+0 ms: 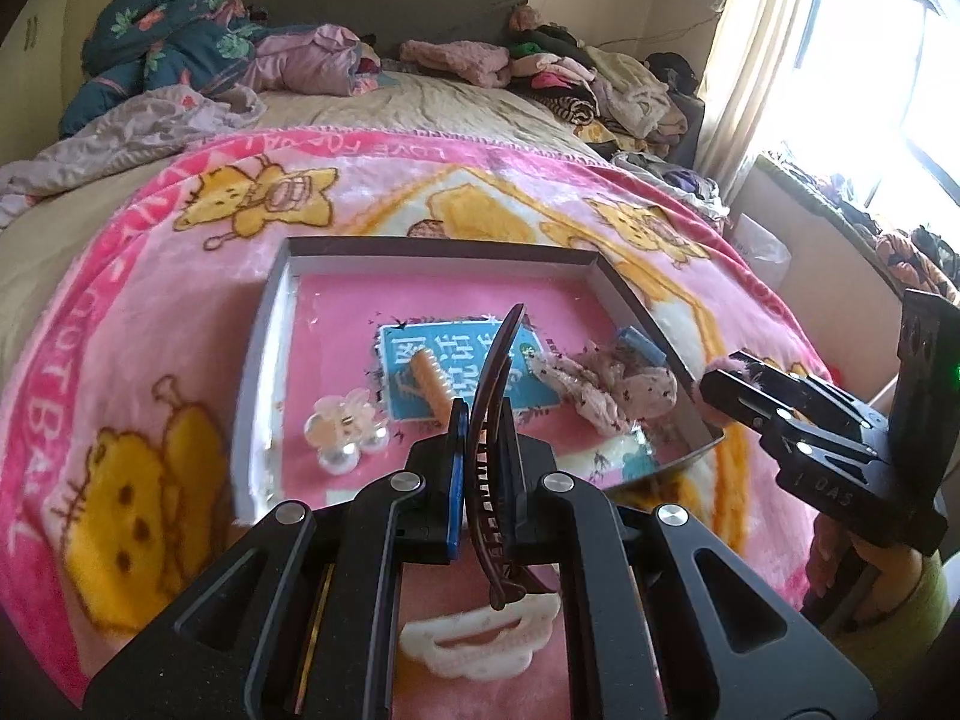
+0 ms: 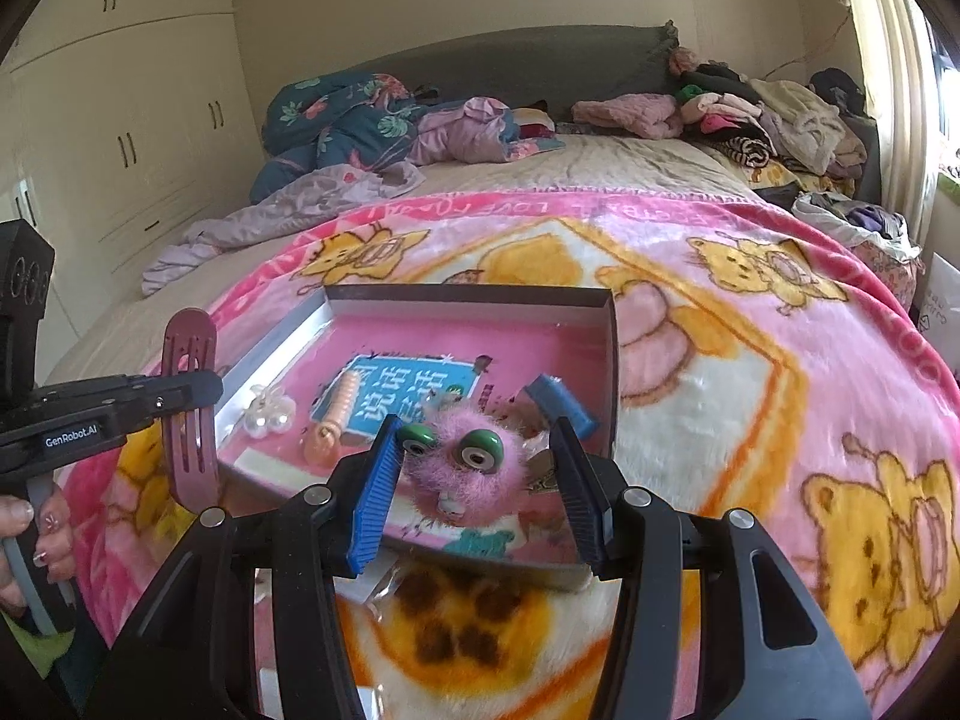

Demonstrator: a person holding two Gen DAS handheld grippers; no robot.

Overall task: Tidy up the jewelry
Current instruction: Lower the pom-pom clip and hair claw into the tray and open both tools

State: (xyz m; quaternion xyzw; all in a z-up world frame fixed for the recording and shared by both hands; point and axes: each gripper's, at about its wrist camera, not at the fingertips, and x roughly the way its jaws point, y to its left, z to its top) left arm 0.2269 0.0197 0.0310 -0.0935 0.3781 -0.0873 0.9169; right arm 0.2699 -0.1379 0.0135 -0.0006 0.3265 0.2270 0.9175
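Note:
A shallow grey box with a pink floor lies on the pink cartoon blanket; it also shows in the right wrist view. Inside lie a pearl flower clip, an orange comb clip, a floral scrunchie and a blue clip. My left gripper is shut on a long brown hair clip, held upright at the box's near edge. My right gripper is open, with a pink furry clip with green eyes between its fingers, over the box's near right part.
A white plastic hair claw lies on the blanket below my left gripper. Piles of clothes and a blue quilt cover the far end of the bed. A white wardrobe stands on the left, a window on the right.

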